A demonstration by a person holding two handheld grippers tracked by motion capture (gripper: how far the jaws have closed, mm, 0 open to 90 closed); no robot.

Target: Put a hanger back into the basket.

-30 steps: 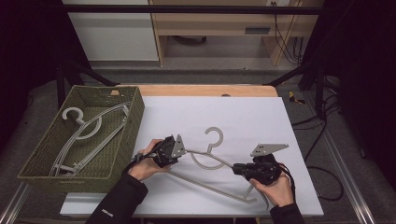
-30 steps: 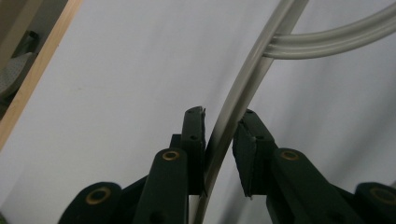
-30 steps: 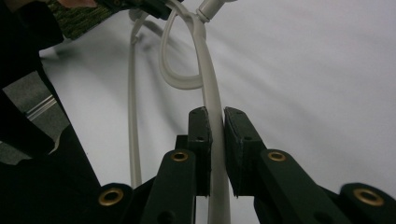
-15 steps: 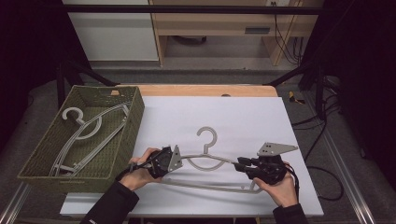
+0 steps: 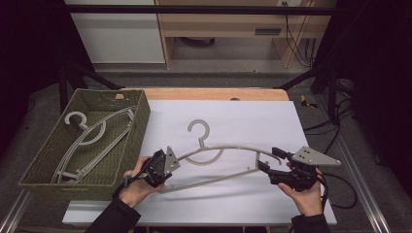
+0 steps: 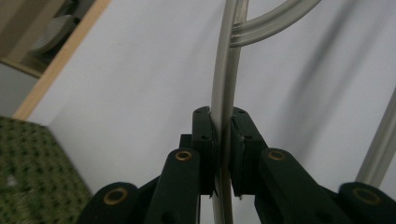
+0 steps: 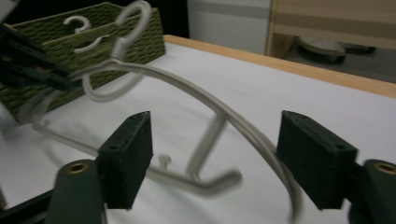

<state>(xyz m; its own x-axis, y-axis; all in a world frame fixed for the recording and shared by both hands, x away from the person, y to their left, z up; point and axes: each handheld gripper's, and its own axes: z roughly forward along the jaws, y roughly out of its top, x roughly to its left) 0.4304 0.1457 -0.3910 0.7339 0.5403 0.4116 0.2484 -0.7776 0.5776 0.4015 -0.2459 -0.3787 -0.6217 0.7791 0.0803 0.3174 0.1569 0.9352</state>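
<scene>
Left claw: clamped tight on the left shoulder of the grey plastic hanger, the pads squeezing the rail from both sides.
Right claw: its jaws have just been opening and now stand wide, with the hanger's right end between them and the pads off it.
Hanger: stretches across the near part of the white tabletop between the two claws, hook pointing to the far side.
Basket: green woven, at the tabletop's left edge, with two more grey hangers lying inside.
</scene>
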